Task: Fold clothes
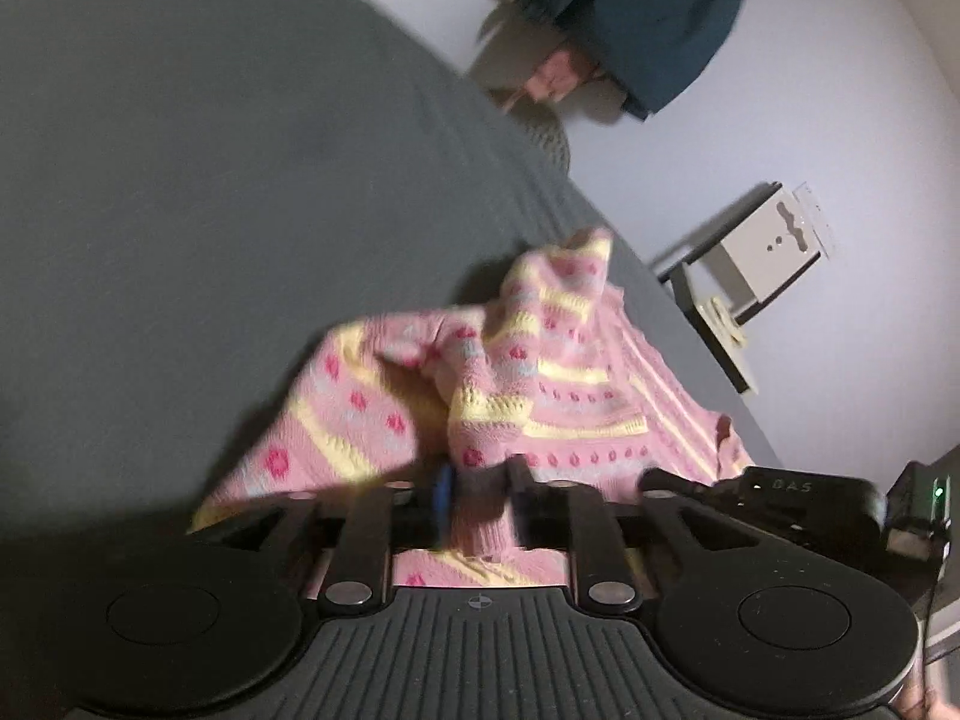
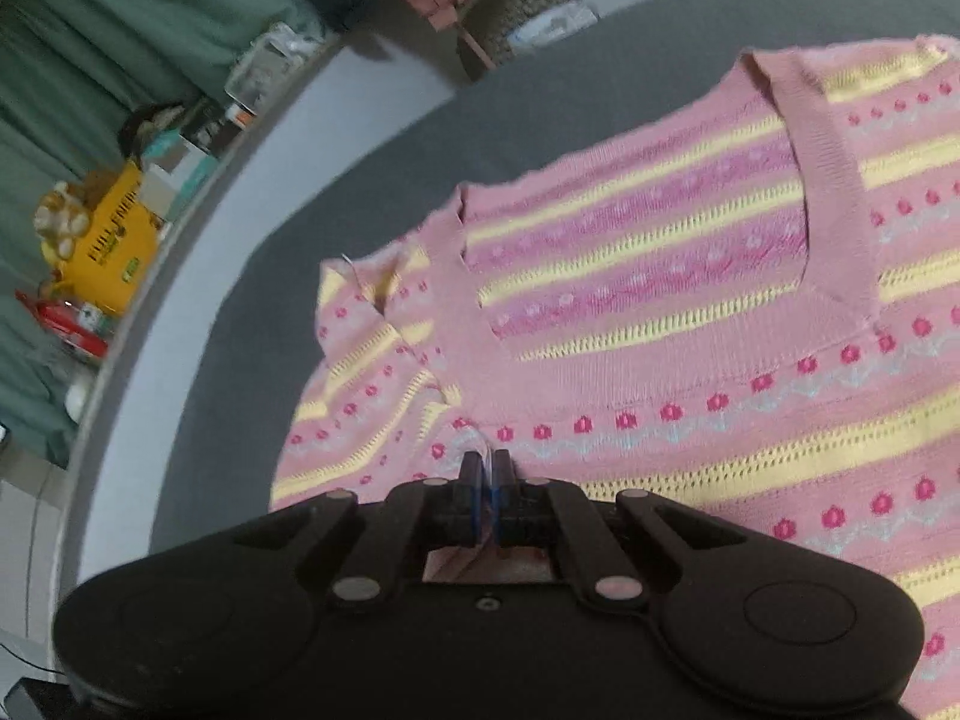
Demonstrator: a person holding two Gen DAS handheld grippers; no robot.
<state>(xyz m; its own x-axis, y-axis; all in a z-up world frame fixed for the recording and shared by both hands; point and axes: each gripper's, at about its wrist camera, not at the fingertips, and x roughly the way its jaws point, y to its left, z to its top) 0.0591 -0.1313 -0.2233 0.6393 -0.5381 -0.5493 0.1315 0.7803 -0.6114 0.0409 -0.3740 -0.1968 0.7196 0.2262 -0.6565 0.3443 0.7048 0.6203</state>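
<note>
Pink knit sweater (image 2: 690, 312), yellow-striped, bunched in both grippers on grey sheet (image 1: 210, 210).

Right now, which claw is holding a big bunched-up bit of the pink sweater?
The left claw: a thick fold of the sweater fills its gap. The right claw is pinched nearly shut on a thin bit.
</note>
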